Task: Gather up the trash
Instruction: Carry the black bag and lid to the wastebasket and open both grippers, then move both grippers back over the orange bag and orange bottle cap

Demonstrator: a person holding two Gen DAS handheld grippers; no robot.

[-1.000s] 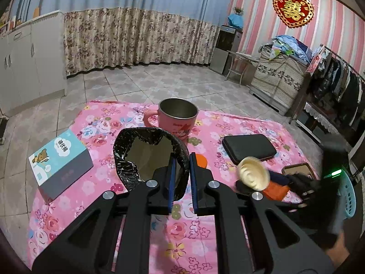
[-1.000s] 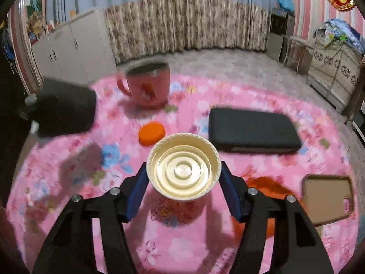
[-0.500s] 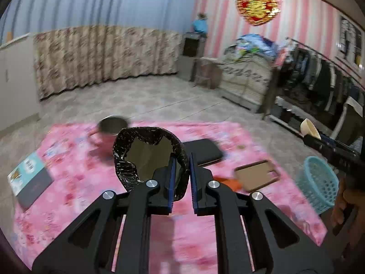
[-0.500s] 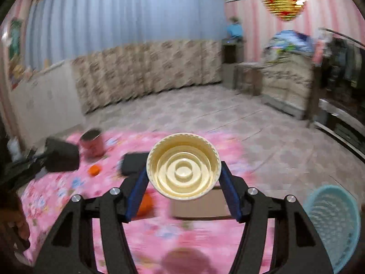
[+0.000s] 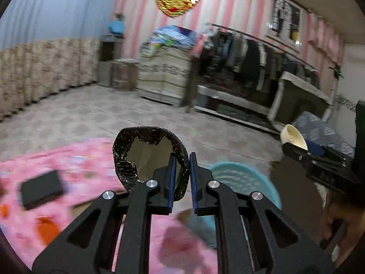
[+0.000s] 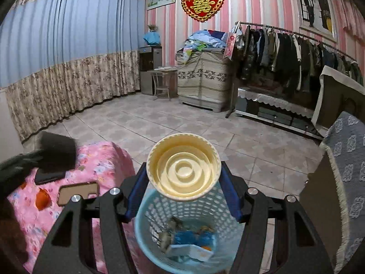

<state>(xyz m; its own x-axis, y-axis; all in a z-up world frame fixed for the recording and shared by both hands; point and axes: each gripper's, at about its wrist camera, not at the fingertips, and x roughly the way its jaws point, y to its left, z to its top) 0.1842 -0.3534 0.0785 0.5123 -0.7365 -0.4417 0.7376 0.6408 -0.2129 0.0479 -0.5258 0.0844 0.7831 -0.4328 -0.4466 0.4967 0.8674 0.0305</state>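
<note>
My left gripper point(image 5: 181, 178) is shut on the rim of a black crumpled foil-lined cup point(image 5: 148, 157), held in the air beside the table edge. My right gripper point(image 6: 183, 187) is shut on a cream plastic cup point(image 6: 183, 165), seen end-on, held directly above a light blue mesh trash basket point(image 6: 148, 219). The basket holds several bits of trash, blue and white packaging among them. In the left wrist view the basket point(image 5: 239, 178) is just beyond my left fingers, and the right gripper with the cream cup point(image 5: 293, 137) is at the right.
The pink floral tablecloth point(image 6: 100, 159) covers the table at left, with a black case point(image 6: 49, 178), a brown phone point(image 6: 77, 191) and an orange piece point(image 6: 42, 199) on it. A blue-covered chair point(image 6: 349, 164) stands right of the basket. Tiled floor lies beyond.
Both grippers swung right, away from the table, toward the blue basket. The right gripper with the cream cup now hangs over the basket. Both grips are unchanged.
</note>
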